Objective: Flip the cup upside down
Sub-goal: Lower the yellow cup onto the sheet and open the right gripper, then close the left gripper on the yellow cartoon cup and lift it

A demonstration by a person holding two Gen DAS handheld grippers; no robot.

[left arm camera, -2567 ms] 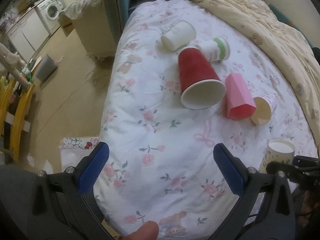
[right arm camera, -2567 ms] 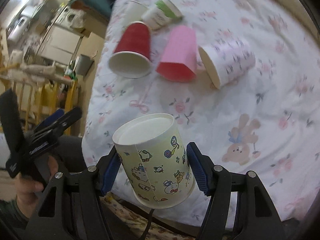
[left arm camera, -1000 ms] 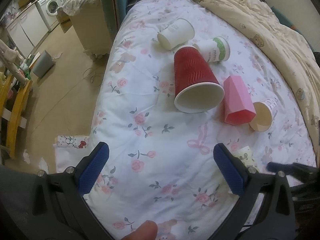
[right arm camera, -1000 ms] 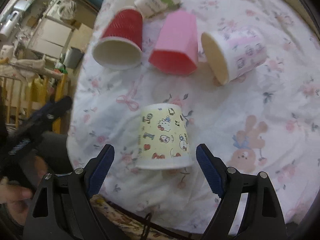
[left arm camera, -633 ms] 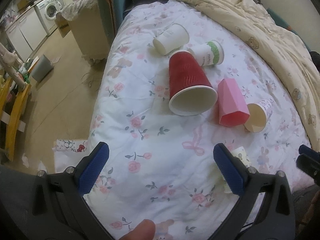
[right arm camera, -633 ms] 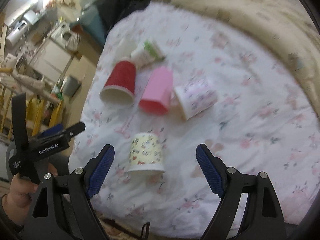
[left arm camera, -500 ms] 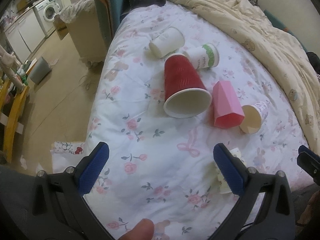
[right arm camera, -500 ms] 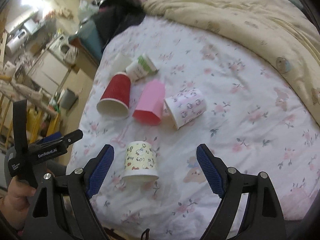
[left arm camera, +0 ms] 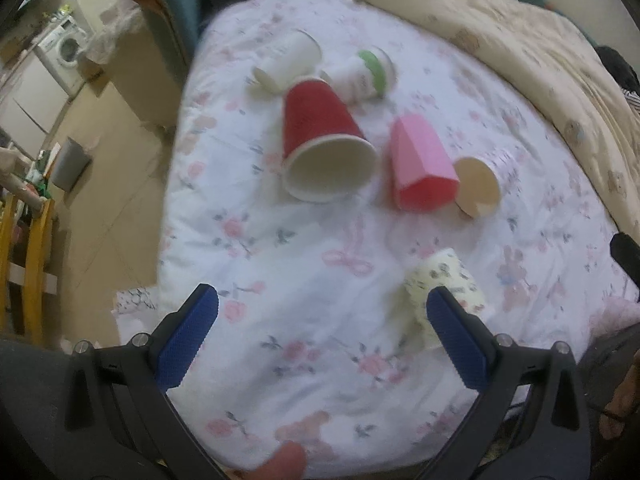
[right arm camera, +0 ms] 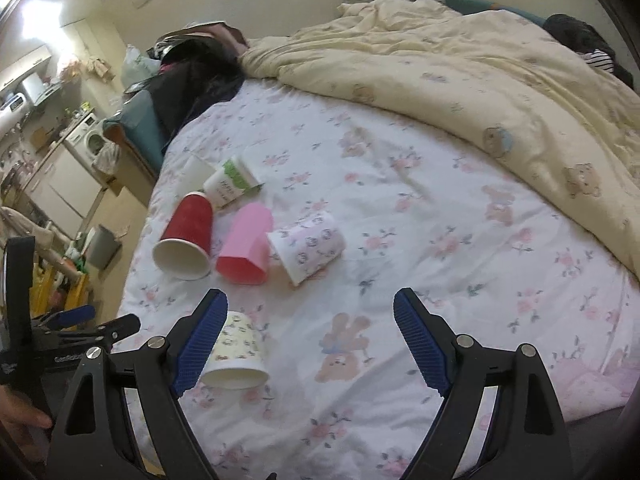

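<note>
Cups (right arm camera: 188, 236) beyond flipped cup (right arm camera: 236, 354), sideways

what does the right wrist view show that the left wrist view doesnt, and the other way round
Only the right wrist view shows the left gripper from outside, the bear print on the sheet, and the wall behind the bed.

Only the left wrist view shows the yellow wooden frame on the floor and the white plain cup clearly.

Both show the yellow cartoon cup standing mouth down, the red cup, pink cup and purple-print cup lying on their sides, the cream duvet, and open empty jaws.
</note>
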